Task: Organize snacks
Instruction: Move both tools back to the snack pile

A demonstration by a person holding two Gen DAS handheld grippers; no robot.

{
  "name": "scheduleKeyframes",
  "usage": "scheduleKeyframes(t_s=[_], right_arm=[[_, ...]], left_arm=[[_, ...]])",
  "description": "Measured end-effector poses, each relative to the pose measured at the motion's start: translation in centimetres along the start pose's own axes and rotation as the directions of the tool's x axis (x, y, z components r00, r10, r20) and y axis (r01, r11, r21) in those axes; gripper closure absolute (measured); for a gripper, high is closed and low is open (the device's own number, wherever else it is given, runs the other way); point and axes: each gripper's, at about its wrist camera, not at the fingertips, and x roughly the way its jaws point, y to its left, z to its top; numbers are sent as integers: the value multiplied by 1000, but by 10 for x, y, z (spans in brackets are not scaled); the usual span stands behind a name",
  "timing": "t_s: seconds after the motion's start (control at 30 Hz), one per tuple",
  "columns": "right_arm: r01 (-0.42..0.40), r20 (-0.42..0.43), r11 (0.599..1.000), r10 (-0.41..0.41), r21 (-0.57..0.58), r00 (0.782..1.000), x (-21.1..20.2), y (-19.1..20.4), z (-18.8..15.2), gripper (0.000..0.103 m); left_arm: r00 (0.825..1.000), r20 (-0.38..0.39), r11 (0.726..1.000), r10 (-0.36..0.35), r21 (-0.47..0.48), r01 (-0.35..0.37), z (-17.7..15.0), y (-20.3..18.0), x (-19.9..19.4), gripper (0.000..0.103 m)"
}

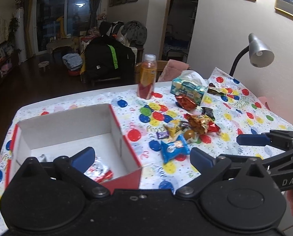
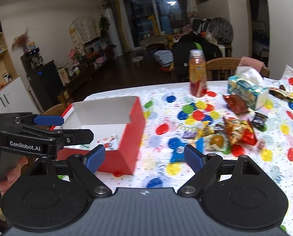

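Observation:
A red box with a white inside [image 1: 67,133] stands on the left of the balloon-print tablecloth [image 1: 244,157]; a red-and-white wrapper [image 1: 101,171] lies in it. My left gripper [image 1: 142,157] hovers open over the box's near right corner, holding nothing. A blue packet [image 1: 174,147] lies just right of the box, and loose wrapped snacks [image 1: 197,125] are heaped beyond it. In the right wrist view my right gripper [image 2: 145,157] is open and empty, with the red box [image 2: 134,122] ahead left, the blurred blue packet [image 2: 177,149] between its fingers and the snack heap [image 2: 238,131] ahead right.
An orange juice bottle [image 1: 147,76] and a tissue pack [image 1: 187,87] stand at the far side, with a red foil bag [image 1: 185,102] in front of the pack. A desk lamp [image 1: 260,51] rises at the far right. A wooden chair [image 2: 221,66] stands behind the table.

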Motion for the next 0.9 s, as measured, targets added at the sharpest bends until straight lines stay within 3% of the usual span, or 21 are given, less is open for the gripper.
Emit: scheduleKeyframes(t_s=[0.2, 0.4, 0.57, 0.9], right_arm=[[93, -11, 995, -93, 41, 996, -3, -41, 1, 16], [137, -40, 989, -135, 63, 990, 5, -85, 1, 16], [201, -40, 978, -199, 55, 979, 12, -117, 2, 16], [226, -72, 974, -224, 27, 972, 53, -166, 16, 16]], left_arm=[[1000, -2, 1000, 0, 8, 0, 2, -33, 21, 0], [1000, -14, 1000, 7, -3, -7, 6, -59, 48, 0], [998, -60, 999, -6, -37, 4, 7, -74, 77, 1], [993, -120, 996, 4, -89, -15, 7, -89, 135, 7]])
